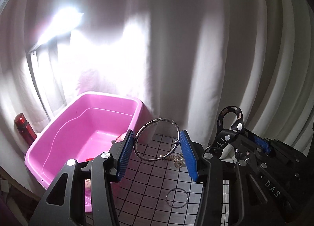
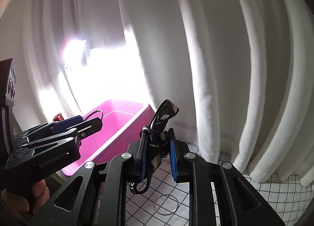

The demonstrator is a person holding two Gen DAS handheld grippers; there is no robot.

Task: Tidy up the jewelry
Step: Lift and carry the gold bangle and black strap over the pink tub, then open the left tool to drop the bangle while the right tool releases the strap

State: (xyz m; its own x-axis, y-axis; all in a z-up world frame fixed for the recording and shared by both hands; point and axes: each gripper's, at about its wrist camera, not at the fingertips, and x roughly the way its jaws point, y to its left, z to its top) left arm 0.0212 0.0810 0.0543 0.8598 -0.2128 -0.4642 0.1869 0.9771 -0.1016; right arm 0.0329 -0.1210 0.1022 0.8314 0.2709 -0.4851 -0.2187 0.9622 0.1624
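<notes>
Showing: two hand-held tongs raised above a worktop, each carrying one item, with white curtains behind.
Bottle: red bottle (image 1: 23, 128) standing at the far left against the curtain (image 1: 196, 49), just beside the tub.
Tub: pink plastic tub (image 1: 58, 143) on the left of the worktop; small pinkish and red things lie inside near its close wall, too hidden to identify.
Left tongs: left tongs (image 1: 157, 157) clamped on a silver bangle (image 1: 157, 140); the blue pads (image 1: 124, 157) press its two sides, and the ring stands nearly upright between them, clear of the surface.
Chain: a small silvery chain (image 1: 177, 160) hangs at the bangle's lower right, next to the right-hand pad.
Worktop: worktop (image 1: 149, 186) covered in white cloth with a black grid.
Loose ring: thin metal ring (image 1: 176, 198) lying flat on the grid, below and between the pads, apart from the bangle.
Right tongs: right tongs (image 2: 158, 161) closed on a black strap with white cloud prints (image 2: 164, 116); its loop rises above the pads and a cord end dangles below.
Hand: a hand (image 2: 21, 202) grips the handle of the left tongs in the right wrist view.
</notes>
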